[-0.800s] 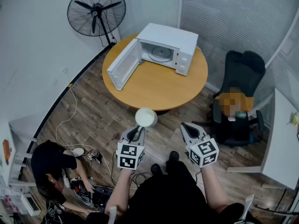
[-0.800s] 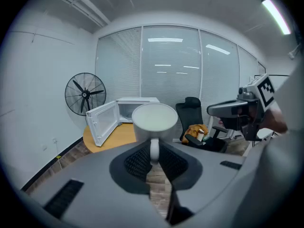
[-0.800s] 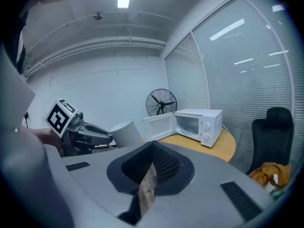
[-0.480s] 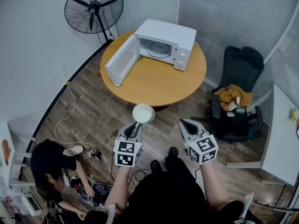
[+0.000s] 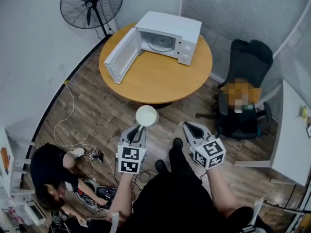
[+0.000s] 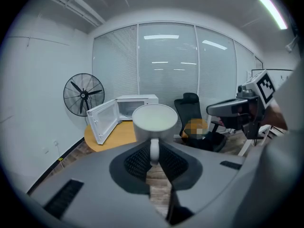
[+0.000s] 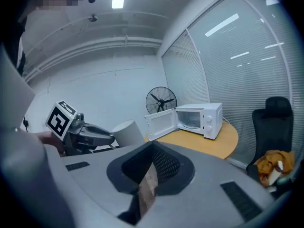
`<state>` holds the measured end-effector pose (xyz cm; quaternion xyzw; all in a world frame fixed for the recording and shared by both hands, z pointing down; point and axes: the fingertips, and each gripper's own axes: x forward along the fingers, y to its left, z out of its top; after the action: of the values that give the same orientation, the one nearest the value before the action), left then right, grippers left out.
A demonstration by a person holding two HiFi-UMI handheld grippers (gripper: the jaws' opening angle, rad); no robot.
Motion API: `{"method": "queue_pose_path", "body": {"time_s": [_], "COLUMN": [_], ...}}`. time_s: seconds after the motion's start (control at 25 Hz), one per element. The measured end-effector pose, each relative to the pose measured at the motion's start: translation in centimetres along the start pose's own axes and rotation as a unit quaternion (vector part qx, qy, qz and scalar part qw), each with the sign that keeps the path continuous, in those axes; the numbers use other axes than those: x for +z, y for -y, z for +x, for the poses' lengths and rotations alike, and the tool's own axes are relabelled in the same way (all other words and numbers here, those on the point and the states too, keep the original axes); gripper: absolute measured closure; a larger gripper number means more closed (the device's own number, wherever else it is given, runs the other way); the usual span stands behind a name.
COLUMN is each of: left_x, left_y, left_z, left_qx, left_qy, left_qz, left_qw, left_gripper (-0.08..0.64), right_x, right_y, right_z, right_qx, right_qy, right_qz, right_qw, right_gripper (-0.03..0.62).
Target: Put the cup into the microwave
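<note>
Left gripper [image 5: 140, 130]: fingers clenched on the handle of the cup [image 5: 146, 115]. The cup rides upright in the air over the wood floor [image 5: 92, 115], short of the table [image 5: 155, 79]. Right gripper [image 5: 188, 128]: fingers drawn together on nothing.

Cup judged ceramic: stiff, fairly heavy, glazed and slippery, likely to break if dropped. The handle is a narrow hold and the weight hangs ahead of the fingers, so it may pivot; keep it level. The inside looks plain white; cannot tell if it is filled.

Microwave [image 5: 167, 30] stands at the round table's far side, door [image 5: 116, 57] swung wide. Fan [image 5: 90, 6], office chair [image 5: 248, 81], and a person [image 5: 48, 174] crouching among floor cables.
</note>
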<state>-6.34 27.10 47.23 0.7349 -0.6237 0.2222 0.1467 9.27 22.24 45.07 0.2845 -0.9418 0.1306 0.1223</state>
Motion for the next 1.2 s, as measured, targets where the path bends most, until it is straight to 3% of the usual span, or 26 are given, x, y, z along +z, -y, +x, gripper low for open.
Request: {"method": "queue_pose_path", "body": {"time_s": [0.36,0.76,1.2], "left_x": [0.3,4.8,9.6], "left_y": [-1.1,-3.1,-4.6], "left_z": [3.3,10.2,17.8], "left_qx": [-0.003,-0.009,-0.005], "left_qy": [-0.015,-0.01,-0.02], "left_qz": [-0.008,-0.012,-0.006], "left_qw": [0.9999,0.9998,0.9998], "left_gripper": [0.517,0.517,0.517], "right_x": [0.1,2.9,6.0], "right_y": [3.1,9.6,16.2], "right_z": [2.3,7.2,12.8], "right_qx": [-0.003,-0.001,0.005], "right_qy": [-0.004,0.005,-0.007], "right_qz": [0.02,0.033,0.004], "right_qw": [1.0,0.999,1.0], "right_gripper": [0.583,0.583,0.583]}}
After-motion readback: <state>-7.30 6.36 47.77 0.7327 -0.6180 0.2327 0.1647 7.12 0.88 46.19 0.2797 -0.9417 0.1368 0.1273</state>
